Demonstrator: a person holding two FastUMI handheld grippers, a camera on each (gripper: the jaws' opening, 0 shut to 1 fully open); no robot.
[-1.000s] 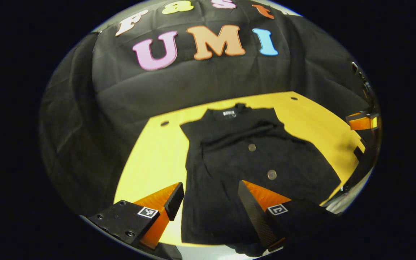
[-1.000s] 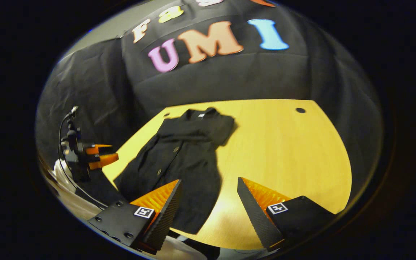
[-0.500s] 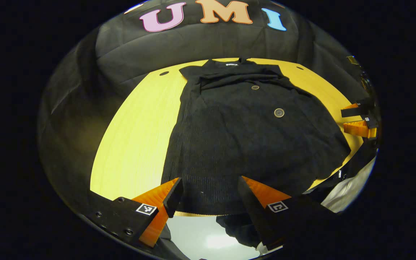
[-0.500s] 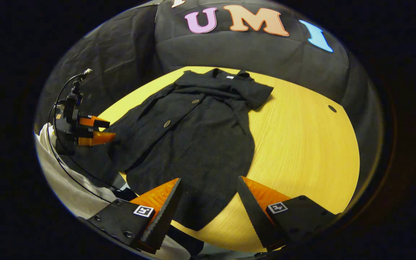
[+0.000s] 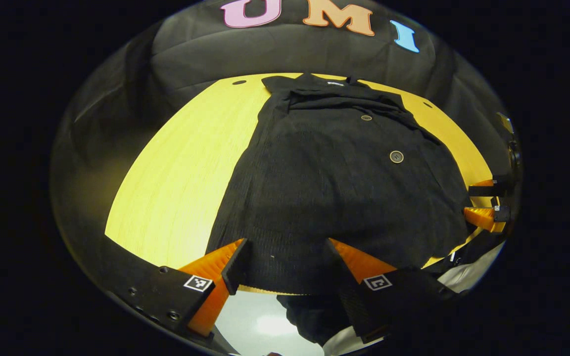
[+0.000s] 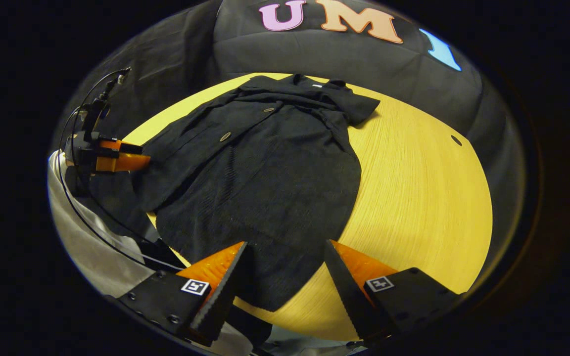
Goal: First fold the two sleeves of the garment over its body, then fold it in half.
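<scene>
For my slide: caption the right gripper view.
Open right gripper over the hem of a black buttoned garment on a yellow table.

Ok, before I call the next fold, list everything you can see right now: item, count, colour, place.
garment: one, black, spread on the table, collar at the far end, hem at the near edge.
buttons: two visible, round, dull metal colour, down the garment's front.
table: one, yellow wood grain, under the garment, small dark holes near its far edge.
cable: one, black, trailing from the left hand-held gripper.
left hand-held gripper: one, open, over the hem's near edge.
right hand-held gripper: one, open, over the hem's right corner.
</scene>
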